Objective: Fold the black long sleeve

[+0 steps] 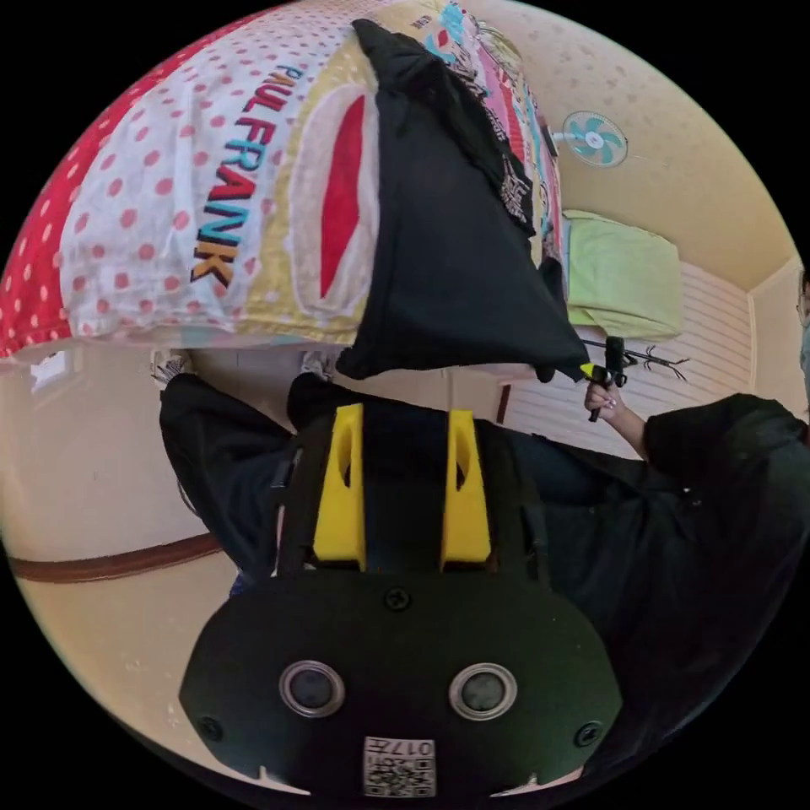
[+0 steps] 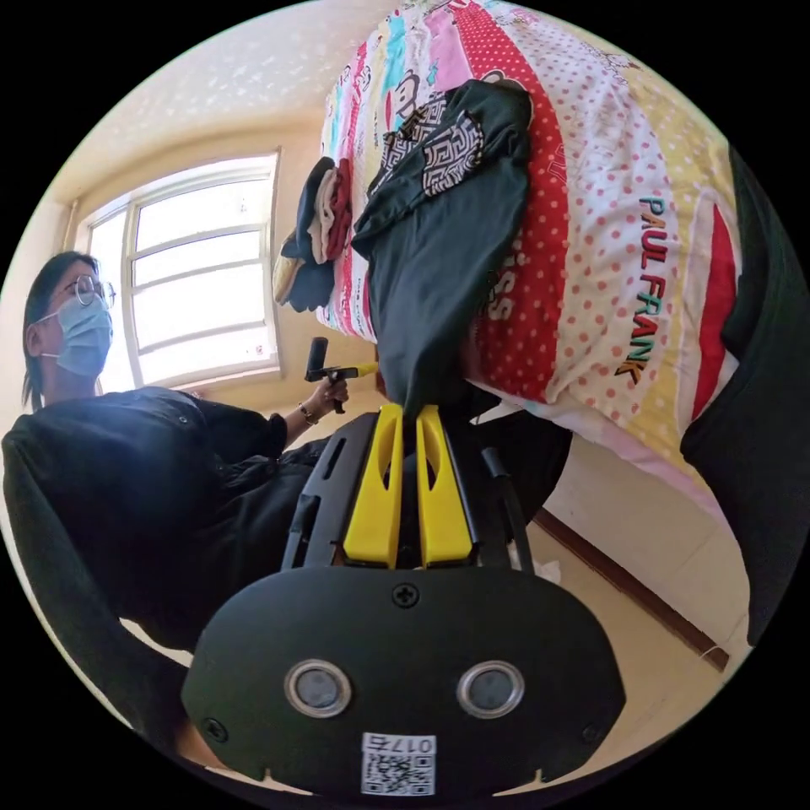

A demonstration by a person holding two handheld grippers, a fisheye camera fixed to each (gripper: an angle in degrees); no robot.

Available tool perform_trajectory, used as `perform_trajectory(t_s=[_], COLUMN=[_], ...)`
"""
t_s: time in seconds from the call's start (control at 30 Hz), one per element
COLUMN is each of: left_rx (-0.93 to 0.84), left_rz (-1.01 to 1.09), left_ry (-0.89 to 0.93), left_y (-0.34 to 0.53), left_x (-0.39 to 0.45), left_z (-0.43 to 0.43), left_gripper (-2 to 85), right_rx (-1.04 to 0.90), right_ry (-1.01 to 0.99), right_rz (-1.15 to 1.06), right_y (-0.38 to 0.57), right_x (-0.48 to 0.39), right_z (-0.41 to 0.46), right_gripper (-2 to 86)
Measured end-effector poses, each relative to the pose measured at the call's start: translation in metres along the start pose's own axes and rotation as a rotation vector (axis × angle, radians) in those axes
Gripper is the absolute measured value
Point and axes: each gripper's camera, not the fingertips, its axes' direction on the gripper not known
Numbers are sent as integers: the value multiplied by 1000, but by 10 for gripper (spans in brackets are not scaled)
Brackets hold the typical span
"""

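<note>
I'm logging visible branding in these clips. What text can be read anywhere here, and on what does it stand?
"PAUL FRANK": printed on the dotted bedsheet, also readable in the right gripper view.
Partial big letters on the sheet's red band: cut off by the black long sleeve.
Gripper stickers: not read.

A bed with a bright cover and clothes lying on it.

In the left gripper view the bed point(image 1: 169, 219) has a cover with red dots, yellow, and a big red shape. The black long sleeve point(image 1: 447, 245) lies on it and hangs over the edge toward 5 o'clock. Above it, near 1 o'clock, a black top with a white pattern point(image 1: 510, 181) lies on the cover. In the right gripper view, a small pile of folded clothes point(image 2: 316, 232) sits on the bed at 11 o'clock. The floor point(image 2: 624, 641) under the bed is pale, at 4 o'clock.
</note>
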Motion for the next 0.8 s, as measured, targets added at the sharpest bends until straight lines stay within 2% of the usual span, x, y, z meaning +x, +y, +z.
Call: perform_trajectory(t_s=[0.07, 0.17, 0.27, 0.33, 0.47, 0.6, 0.7, 0.8], left_rx=[12, -9, -60, -42, 7, 154, 222, 314], left_rz=[21, 76, 61, 74, 105, -65, -134, -171], left_ry=[-26, -64, 79, 166, 416, 694, 809, 937], left_y=[-23, -50, -55, -42, 10, 72, 97, 74], left_x=[-13, -25, -34, -29, -19, -35, -37, -45], left_z=[12, 31, 40, 27, -41, -117, -147, -160], left_gripper=[198, 176, 68, 34, 10, 2, 0, 2], right_rx=[36, 29, 21, 27, 81, 149, 181, 381], right_ry=[-7, -3, -5, -39, -121, -199, -271, -434], right_rz=[40, 51, 66, 49, 61, 98, 98, 95], right_y=[-1, 3, 11, 16, 36, 80, 105, 89], right_x=[-2, -16, -31, -43, -68, -92, -104, -88], right_z=[7, 14, 15, 10, -7, -15, -11, -11], right_gripper=[32, 33, 33, 34, 33, 32, 31, 29])
